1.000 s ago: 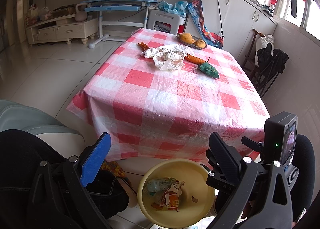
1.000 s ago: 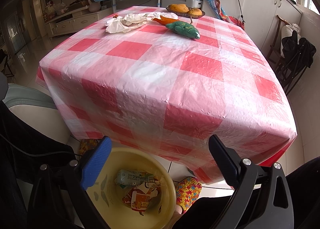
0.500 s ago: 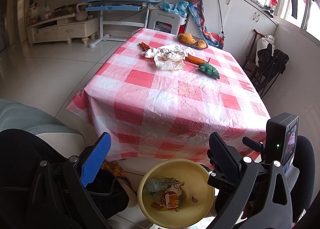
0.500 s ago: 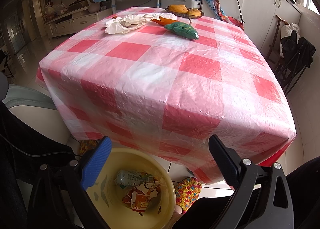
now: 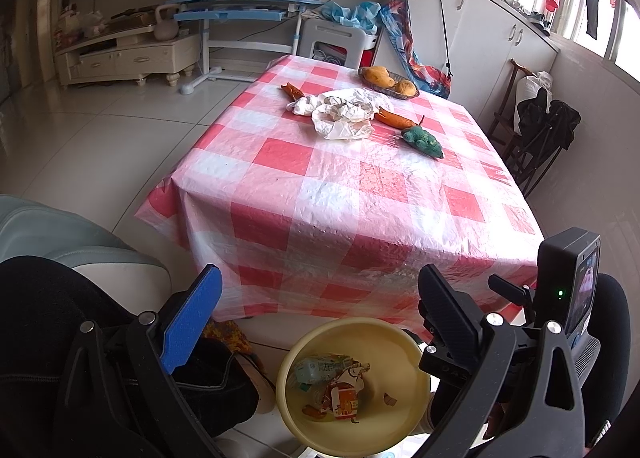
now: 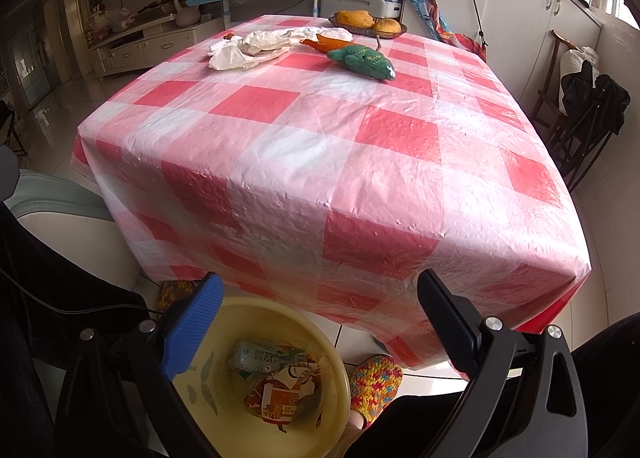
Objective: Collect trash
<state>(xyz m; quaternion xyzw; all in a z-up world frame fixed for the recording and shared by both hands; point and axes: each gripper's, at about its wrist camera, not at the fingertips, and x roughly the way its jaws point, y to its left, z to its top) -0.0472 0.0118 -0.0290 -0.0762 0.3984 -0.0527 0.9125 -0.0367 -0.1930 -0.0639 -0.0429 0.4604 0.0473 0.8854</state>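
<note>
Almost nothing is displaced since the earlier frames: only a slight shift of the left wrist view toward the table is registered, and both grippers are kept low over the basin.

A yellow basin point(image 5: 416, 390) is positioned on the floor at the near edge of the table point(image 5: 360, 193), at 6 o'clock in both views. Crumpled wrappers point(image 6: 280, 386) are contained in it; their long axis cannot be determined.

White crumpled paper point(image 5: 344, 113) is located on the far part of the tablecloth at 12 o'clock, elongated from 10 to 4 o'clock.

The left gripper point(image 5: 320, 322) is held above the basin, directed toward the table, fingers spread wide and nothing gripped. The right gripper point(image 6: 320, 322) is held likewise, fully spread and unloaded.
</note>
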